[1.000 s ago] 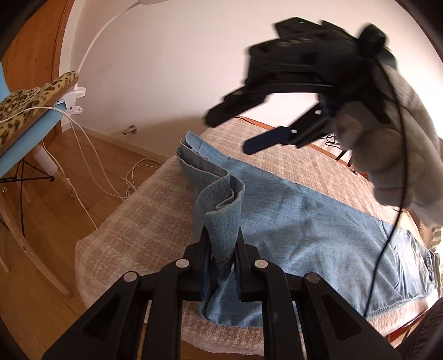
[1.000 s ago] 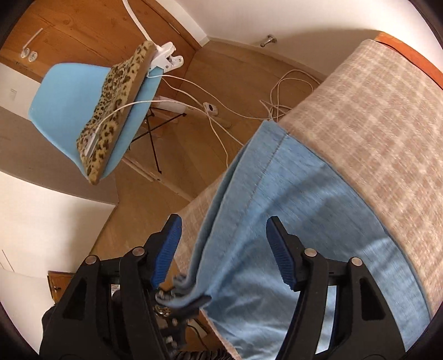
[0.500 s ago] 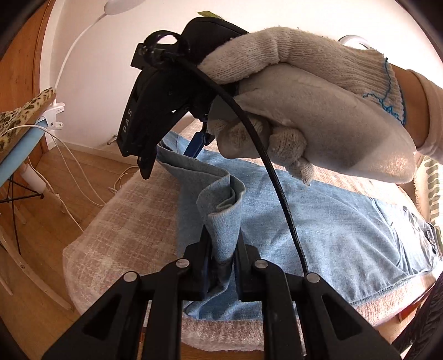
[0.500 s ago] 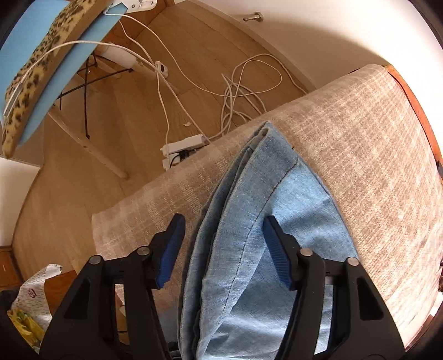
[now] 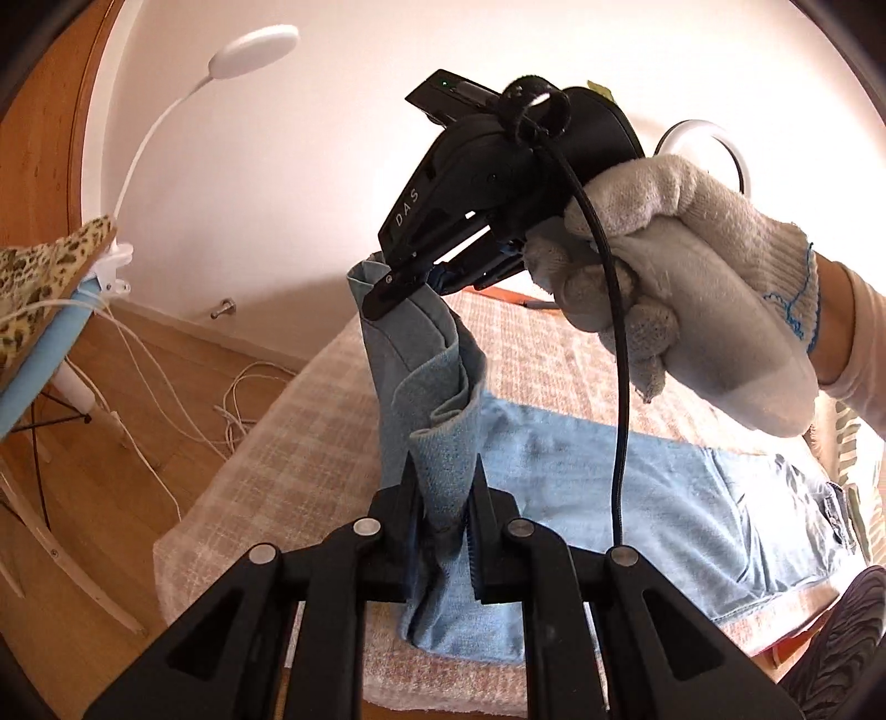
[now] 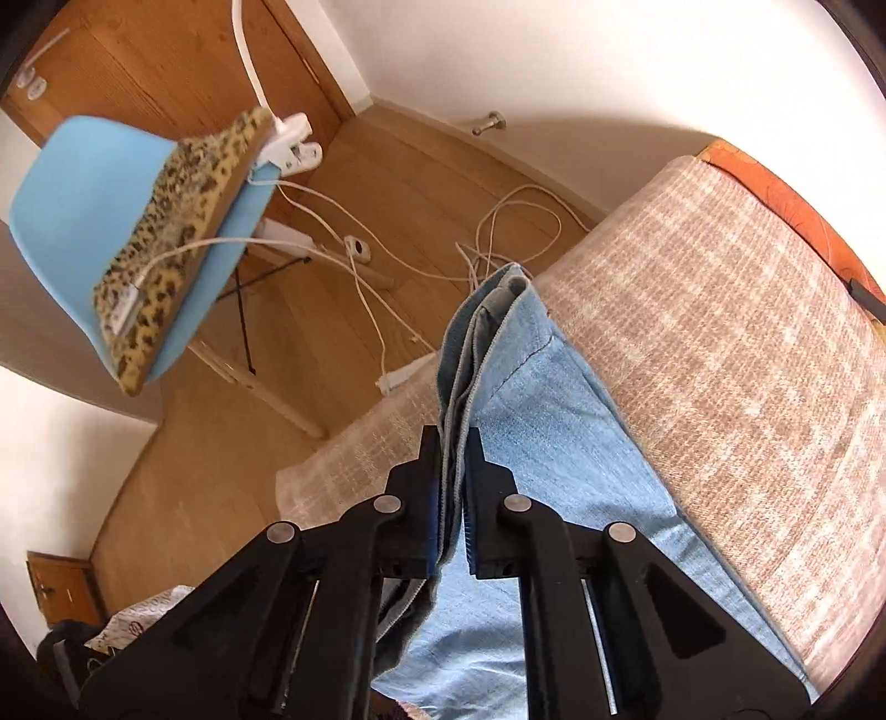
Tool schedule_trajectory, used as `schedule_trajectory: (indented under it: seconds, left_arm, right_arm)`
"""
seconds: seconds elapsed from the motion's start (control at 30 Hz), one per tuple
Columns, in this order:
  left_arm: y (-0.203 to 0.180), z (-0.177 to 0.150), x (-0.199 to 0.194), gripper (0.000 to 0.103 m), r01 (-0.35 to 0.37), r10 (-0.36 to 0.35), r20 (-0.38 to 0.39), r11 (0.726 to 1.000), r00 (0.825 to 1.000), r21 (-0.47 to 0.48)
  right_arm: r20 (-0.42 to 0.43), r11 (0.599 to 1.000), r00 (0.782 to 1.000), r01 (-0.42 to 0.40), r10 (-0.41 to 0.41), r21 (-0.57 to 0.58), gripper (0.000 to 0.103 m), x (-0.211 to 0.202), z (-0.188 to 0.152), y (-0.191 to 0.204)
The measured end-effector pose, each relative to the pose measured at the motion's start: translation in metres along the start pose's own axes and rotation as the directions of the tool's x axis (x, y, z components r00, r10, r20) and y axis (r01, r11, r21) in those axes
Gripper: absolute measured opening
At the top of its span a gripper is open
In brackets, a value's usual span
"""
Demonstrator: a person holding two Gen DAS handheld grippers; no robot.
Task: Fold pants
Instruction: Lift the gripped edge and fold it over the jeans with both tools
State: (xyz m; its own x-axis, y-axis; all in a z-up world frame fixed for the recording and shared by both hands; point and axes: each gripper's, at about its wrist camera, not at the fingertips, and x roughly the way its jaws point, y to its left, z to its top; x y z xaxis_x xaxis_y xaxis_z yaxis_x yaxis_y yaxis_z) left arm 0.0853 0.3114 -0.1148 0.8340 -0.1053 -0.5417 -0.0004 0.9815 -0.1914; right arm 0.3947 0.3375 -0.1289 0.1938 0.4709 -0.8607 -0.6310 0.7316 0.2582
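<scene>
Light blue jeans (image 5: 609, 498) lie along a checked beige blanket (image 5: 299, 443) on a bed. My left gripper (image 5: 443, 465) is shut on a bunched fold at the leg end, lifted off the blanket. A gloved hand (image 5: 692, 321) holds my right gripper (image 5: 398, 282) above and behind it, pinching the far corner of the same leg end. In the right wrist view, my right gripper (image 6: 453, 437) has its jaws closing onto the layered hem edge of the jeans (image 6: 554, 415), pads pressing it. The raised denim hangs between both grippers.
A blue chair (image 6: 83, 194) with a leopard-print cushion (image 6: 177, 221) stands on the wooden floor left of the bed. White cables (image 6: 498, 232) and a power strip lie on the floor. A white clip lamp (image 5: 252, 52) arches above. An orange bed edge (image 6: 786, 210) shows far right.
My right gripper came down over the far hem, shut on it from wide open and lifted it. My left gripper rose with its fold; the leg end now stands off the blanket.
</scene>
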Motion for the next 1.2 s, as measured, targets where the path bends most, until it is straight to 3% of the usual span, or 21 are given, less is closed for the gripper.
schedule_trajectory:
  seconds: [0.27,0.5,0.7,0.93,1.2]
  left_arm:
    - [-0.066,0.043,-0.035,0.01,0.041,-0.048,0.06,0.994,0.997,0.101]
    - [-0.142,0.059,-0.039,0.01,0.124,-0.135,0.048,0.976,0.99,0.181]
    - [-0.222,0.062,-0.032,0.01,0.195,-0.206,0.013,0.942,0.978,0.275]
    - [-0.312,0.044,-0.017,0.01,0.307,-0.309,-0.047,0.892,0.95,0.332]
    - [-0.4,0.012,0.013,0.01,0.44,-0.411,-0.158,0.823,0.898,0.36]
  right_arm:
    - [0.156,0.997,0.986,-0.064,0.058,0.034,0.007,-0.098,-0.012,-0.022]
    - [0.255,0.995,0.966,-0.061,0.037,0.085,0.007,-0.183,-0.059,-0.074]
    - [0.327,0.986,0.945,-0.055,0.001,0.155,0.007,-0.245,-0.106,-0.129]
    - [0.376,0.966,0.924,-0.029,-0.073,0.258,0.007,-0.302,-0.184,-0.208]
    - [0.376,0.917,0.91,0.013,-0.176,0.398,0.007,-0.341,-0.29,-0.304]
